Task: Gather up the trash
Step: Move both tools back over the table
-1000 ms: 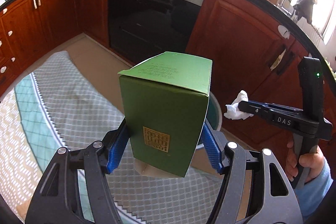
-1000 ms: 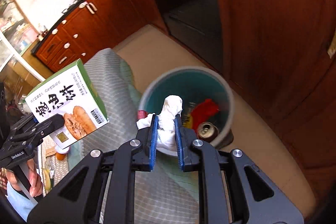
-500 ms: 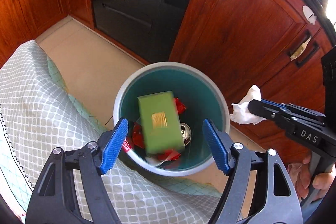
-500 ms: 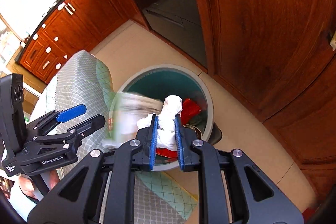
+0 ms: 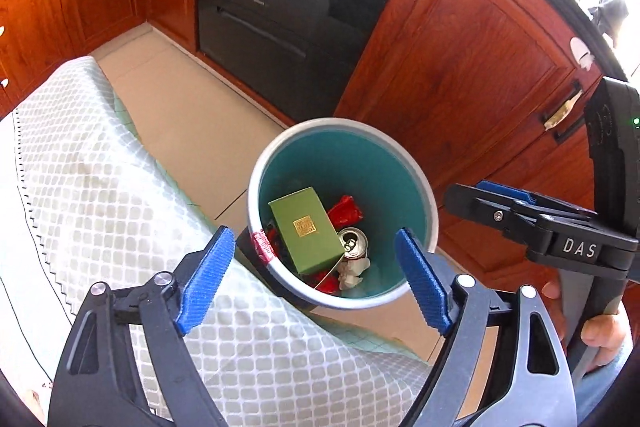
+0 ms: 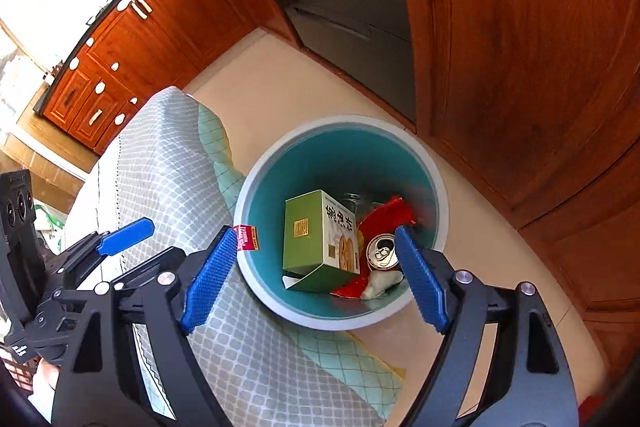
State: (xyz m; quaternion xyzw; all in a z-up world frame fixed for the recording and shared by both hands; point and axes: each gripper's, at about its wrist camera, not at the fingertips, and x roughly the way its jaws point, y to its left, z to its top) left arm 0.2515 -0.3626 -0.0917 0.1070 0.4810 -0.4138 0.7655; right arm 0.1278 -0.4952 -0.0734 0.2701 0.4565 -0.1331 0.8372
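while both grippers [image 5: 310, 279] [image 6: 312, 279] gape empty, the green box [image 6: 316, 239] lies below in the bin [image 6: 264, 291].

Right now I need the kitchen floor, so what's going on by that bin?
A person is collecting trash with two hand-held tongs. Both the left tongs and right tongs hang open and empty above the teal bin. Inside lie a green box, a can, a white tissue and red wrappers.
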